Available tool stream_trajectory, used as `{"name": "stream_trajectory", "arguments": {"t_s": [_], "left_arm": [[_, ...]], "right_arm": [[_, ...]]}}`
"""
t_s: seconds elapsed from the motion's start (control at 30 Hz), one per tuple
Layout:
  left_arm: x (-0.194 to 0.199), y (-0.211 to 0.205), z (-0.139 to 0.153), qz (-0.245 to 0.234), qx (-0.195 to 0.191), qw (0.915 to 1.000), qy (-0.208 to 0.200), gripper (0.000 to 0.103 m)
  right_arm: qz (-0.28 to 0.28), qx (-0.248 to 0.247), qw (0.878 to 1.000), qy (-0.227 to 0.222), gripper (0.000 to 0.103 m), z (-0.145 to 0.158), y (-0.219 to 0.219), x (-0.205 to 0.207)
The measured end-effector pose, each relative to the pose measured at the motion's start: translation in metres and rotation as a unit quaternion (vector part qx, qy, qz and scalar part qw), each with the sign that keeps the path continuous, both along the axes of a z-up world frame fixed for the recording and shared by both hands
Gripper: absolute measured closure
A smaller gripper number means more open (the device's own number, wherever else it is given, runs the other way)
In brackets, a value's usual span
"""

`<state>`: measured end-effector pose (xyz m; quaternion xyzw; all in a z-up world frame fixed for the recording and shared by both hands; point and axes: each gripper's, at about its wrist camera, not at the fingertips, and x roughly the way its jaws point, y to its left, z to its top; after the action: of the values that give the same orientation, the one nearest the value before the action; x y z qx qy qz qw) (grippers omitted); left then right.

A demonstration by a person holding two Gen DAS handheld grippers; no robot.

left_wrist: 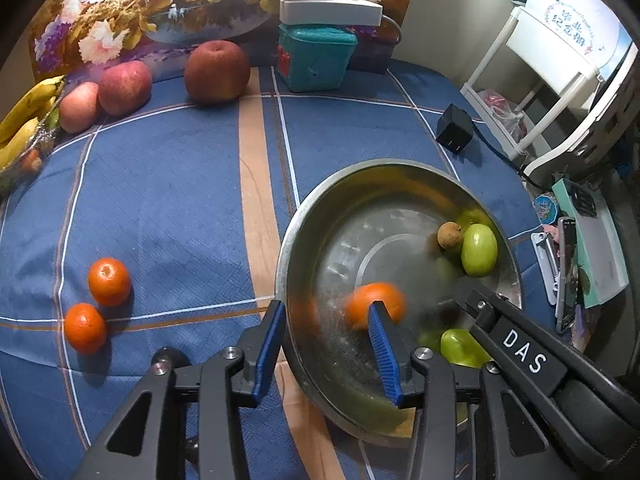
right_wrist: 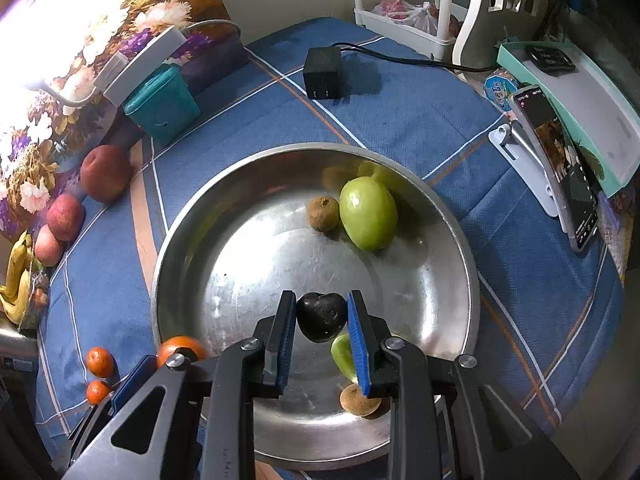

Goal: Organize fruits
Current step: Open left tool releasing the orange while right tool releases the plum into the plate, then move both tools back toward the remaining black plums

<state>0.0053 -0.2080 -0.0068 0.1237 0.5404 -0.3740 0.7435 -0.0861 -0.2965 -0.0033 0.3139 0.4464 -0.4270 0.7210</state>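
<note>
Between the fingers of the right gripper sits a dark, heart-shaped fruit, clamped from both sides over the near part of the metal bowl. Just under and beside its right finger lie a small green fruit and a tan round fruit, both on the bowl floor. The left gripper is released, its jaws wide apart and straddling the bowl's near-left rim: the left finger is outside the bowl, the right finger inside. Just ahead of that right fingertip a blurred mandarin is in the bowl, apart from the left finger; whether it touches the right one cannot be told. Left of the left gripper, two mandarins rest side by side on the blue tablecloth. Farther ahead of the right jaws, at the bowl's far side, a large green fruit lies touching a small brown fruit. Beyond the bowl, a black charger lies on the cloth. Far left of both grippers, three apples stand in a row near a teal box, with bananas at the cloth's edge.
</note>
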Motion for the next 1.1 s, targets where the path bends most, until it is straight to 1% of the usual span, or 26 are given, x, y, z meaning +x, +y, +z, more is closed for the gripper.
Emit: {"name": "stream_trajectory", "arguments": {"t_s": [0.03, 0.07, 0.13, 0.2, 0.27, 0.37, 0.43, 0.67, 0.93, 1.1], "left_arm": [[0.000, 0.001, 0.001, 0.000, 0.000, 1.0000, -0.001, 0.056], [0.000, 0.001, 0.002, 0.000, -0.001, 1.0000, -0.001, 0.056], [0.001, 0.003, 0.003, 0.002, -0.002, 1.0000, 0.000, 0.056], [0.003, 0.006, 0.004, 0.006, -0.003, 1.0000, 0.002, 0.053], [0.006, 0.010, 0.004, 0.016, -0.003, 0.9999, 0.003, 0.046], [0.011, 0.018, 0.004, 0.030, 0.001, 0.9995, 0.004, 0.045], [0.016, 0.023, 0.004, 0.039, 0.004, 0.9992, 0.005, 0.043], [0.032, 0.049, 0.000, 0.082, 0.012, 0.9965, 0.004, 0.032], [0.049, 0.078, -0.002, 0.120, 0.024, 0.9925, 0.002, 0.030], [0.056, 0.095, 0.002, 0.141, 0.032, 0.9894, -0.014, 0.029]], "right_arm": [[0.000, -0.002, 1.000, 0.001, 0.069, 0.001, 0.000, 0.000], [0.001, -0.004, 1.000, 0.000, 0.067, 0.002, 0.001, 0.000], [0.002, -0.007, 1.000, 0.000, 0.066, 0.003, 0.001, 0.000], [0.003, -0.013, 1.000, 0.000, 0.066, 0.006, 0.003, 0.000], [0.005, -0.017, 1.000, 0.001, 0.065, 0.008, 0.004, 0.000], [0.007, -0.020, 1.000, 0.000, 0.062, 0.011, 0.005, 0.000], [0.008, -0.021, 1.000, 0.001, 0.053, 0.012, 0.006, 0.000], [0.021, -0.032, 0.999, 0.005, 0.048, 0.015, 0.014, 0.002], [0.036, -0.033, 0.999, 0.013, 0.048, 0.014, 0.023, 0.004], [0.046, -0.029, 0.998, 0.015, 0.048, 0.013, 0.030, 0.006]]}}
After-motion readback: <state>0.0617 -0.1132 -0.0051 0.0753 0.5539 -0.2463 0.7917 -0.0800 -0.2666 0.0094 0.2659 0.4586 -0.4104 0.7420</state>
